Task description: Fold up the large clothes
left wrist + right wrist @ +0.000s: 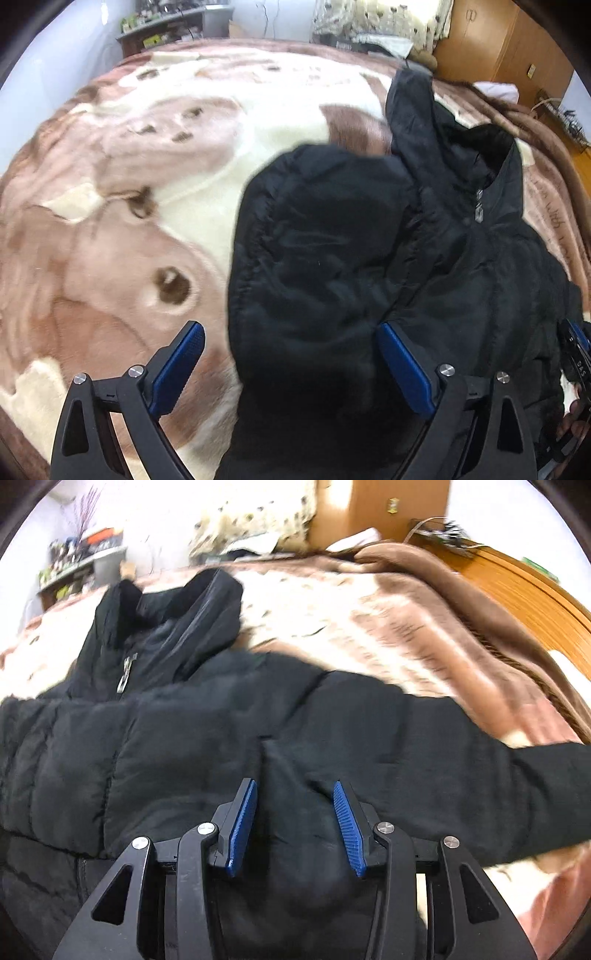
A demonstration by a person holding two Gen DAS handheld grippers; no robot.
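Left wrist view
Jacket: a black padded jacket (369, 258) lies on the bed, over a brown and cream blanket (129, 166) printed with a dog's face.
Sleeve: one sleeve (306, 236) is doubled inward over the chest, probably to narrow the shape before folding.
Collar: the collar (491, 155) and zip pull point to the far end of the bed.
Left gripper: the left gripper (291, 347) hovers at the near end of that sleeve with its fingers (181, 365) spread wide; cloth lies between them, but the pads are not pinching it.
Room: shelves (166, 26) and a wooden wardrobe (498, 37) stand beyond the bed.

Right wrist view
Jacket: the same jacket fills the near half of the frame, its other sleeve (461, 753) stretched out to the right across the blanket, not yet folded in.
Right gripper: the right gripper (295, 797) sits over the cloth near the shoulder, fingers (243, 823) moderately apart, with a ridge of cloth rising between them; whether they grip it I cannot tell.
Judgement: the stretched sleeve seems next to come across.
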